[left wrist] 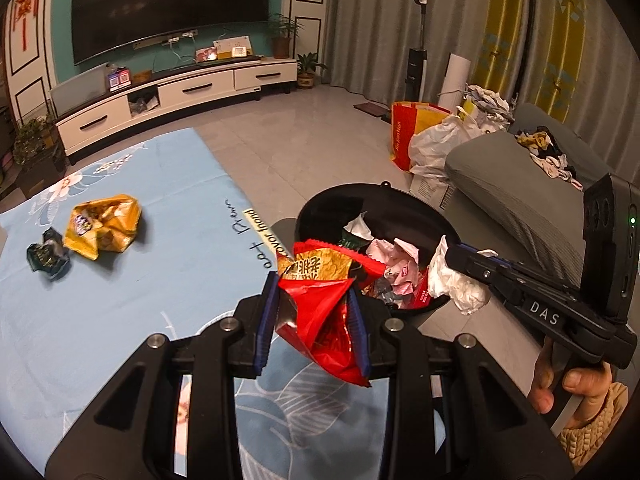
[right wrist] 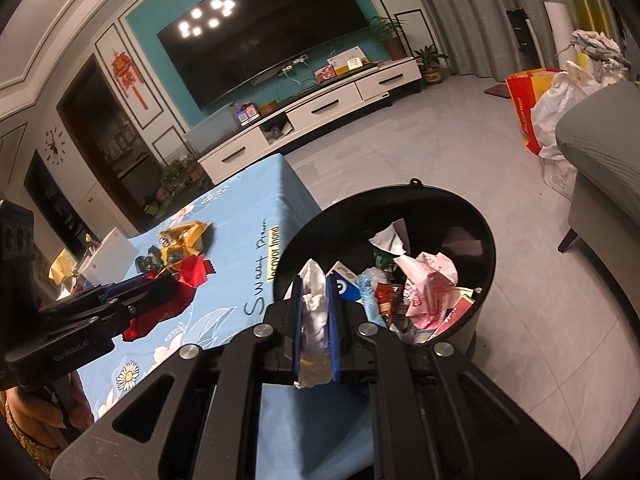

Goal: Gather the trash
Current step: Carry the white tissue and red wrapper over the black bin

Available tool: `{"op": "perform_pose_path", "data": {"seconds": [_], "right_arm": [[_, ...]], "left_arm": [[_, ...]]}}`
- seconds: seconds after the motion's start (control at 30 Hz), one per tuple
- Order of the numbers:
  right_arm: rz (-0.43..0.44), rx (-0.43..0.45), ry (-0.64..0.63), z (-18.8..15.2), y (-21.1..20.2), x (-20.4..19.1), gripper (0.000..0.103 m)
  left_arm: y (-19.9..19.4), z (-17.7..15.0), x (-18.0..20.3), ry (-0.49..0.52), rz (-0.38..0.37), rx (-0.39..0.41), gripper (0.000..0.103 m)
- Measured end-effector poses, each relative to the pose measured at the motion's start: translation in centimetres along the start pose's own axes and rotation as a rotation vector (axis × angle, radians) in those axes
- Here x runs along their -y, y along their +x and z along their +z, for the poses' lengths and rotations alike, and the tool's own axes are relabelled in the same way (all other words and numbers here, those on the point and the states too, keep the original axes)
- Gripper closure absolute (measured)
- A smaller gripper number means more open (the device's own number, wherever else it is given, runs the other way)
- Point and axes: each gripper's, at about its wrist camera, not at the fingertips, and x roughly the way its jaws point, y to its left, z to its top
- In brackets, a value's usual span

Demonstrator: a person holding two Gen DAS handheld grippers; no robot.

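Trash: red wrapper (left wrist: pixel 320 320) in left gripper (left wrist: pixel 312 312), by bin (left wrist: pixel 340 200).

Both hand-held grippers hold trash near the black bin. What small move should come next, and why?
Probably open the right hand-held gripper: its white tissue already hangs at the black bin's rim. The left hand-held gripper, clamping the red wrapper, seems to need carrying further over first.
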Motion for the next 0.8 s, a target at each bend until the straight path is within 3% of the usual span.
{"op": "perform_pose_path", "data": {"seconds": [0.8], "right_arm": [[-0.039,-0.048,0.072,0.2,4.1,4.4,0.091]], "left_arm": [[8.5,2.8,2.9,0.07,-0.046,-0.079,0.069]]}}
